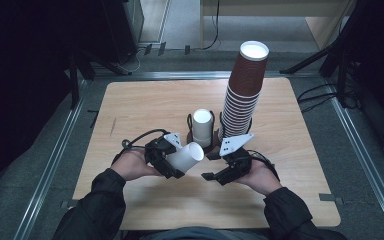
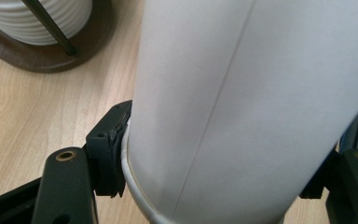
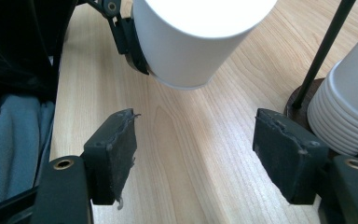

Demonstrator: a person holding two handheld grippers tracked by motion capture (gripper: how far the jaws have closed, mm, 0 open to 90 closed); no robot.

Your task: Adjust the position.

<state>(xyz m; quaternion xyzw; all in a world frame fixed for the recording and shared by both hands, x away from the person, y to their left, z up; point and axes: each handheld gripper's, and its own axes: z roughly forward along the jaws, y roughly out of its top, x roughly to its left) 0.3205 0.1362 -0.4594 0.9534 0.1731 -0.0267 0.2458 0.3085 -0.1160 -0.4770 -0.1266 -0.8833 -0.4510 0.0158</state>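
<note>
Your left gripper [image 1: 172, 159] is clamped on a white paper cup [image 1: 186, 156], pads pressing its wall near the rim end. In the left gripper view the cup [image 2: 242, 107] rises between the two black jaws, and the left pad sits hard against its rolled rim. You hold the cup tilted above the table [image 1: 140, 105], its closed end pointing toward your right gripper [image 1: 219, 172].

Your right gripper stands with its jaws apart and nothing between them; in the right gripper view only bare wood shows between the pads [image 3: 114, 154]. They have just been shifting a little, closing slightly and then widening again. The held cup [image 3: 191, 42] hangs just ahead of those jaws, near them but apart from them.

Behind both grippers, a dark round stand [image 1: 211, 148] with thin black rods sits near the middle of the table. A short stack of white cups [image 1: 202, 127] stands upside down in it. Just beside that, a tall stack of brown cups [image 1: 244, 92] leans slightly to the right, with its white top [image 1: 254, 50] well above everything else.
</note>
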